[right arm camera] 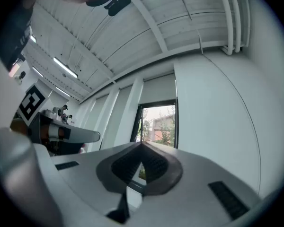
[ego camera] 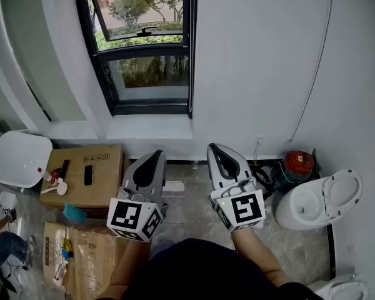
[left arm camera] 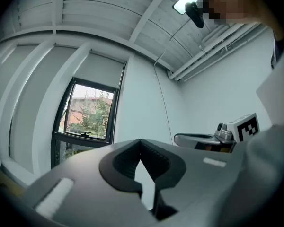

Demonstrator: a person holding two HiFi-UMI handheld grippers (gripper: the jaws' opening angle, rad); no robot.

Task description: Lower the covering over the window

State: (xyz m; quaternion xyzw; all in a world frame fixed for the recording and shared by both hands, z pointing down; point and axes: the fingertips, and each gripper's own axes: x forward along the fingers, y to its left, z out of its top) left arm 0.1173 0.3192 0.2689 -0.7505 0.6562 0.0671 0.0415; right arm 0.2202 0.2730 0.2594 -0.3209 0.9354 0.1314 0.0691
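Note:
A black-framed window (ego camera: 147, 49) is set in the white wall ahead. Its light grey blind (left arm camera: 100, 70) covers only the top of the pane and shows again as the blind (right arm camera: 158, 89) in the right gripper view. A thin pull cord (ego camera: 314, 77) hangs down the wall right of the window. My left gripper (ego camera: 154, 156) and right gripper (ego camera: 215, 149) are held side by side below the sill, pointing at the wall. The left gripper (left arm camera: 140, 141) is shut on nothing, and so is the right gripper (right arm camera: 142, 144). Neither touches the cord or the blind.
A white sill (ego camera: 149, 127) runs under the window. Cardboard boxes (ego camera: 87, 174) and a white basin (ego camera: 19, 158) stand on the floor to the left. To the right stand a white toilet (ego camera: 319, 200) and a red-topped device (ego camera: 298, 162) with cables.

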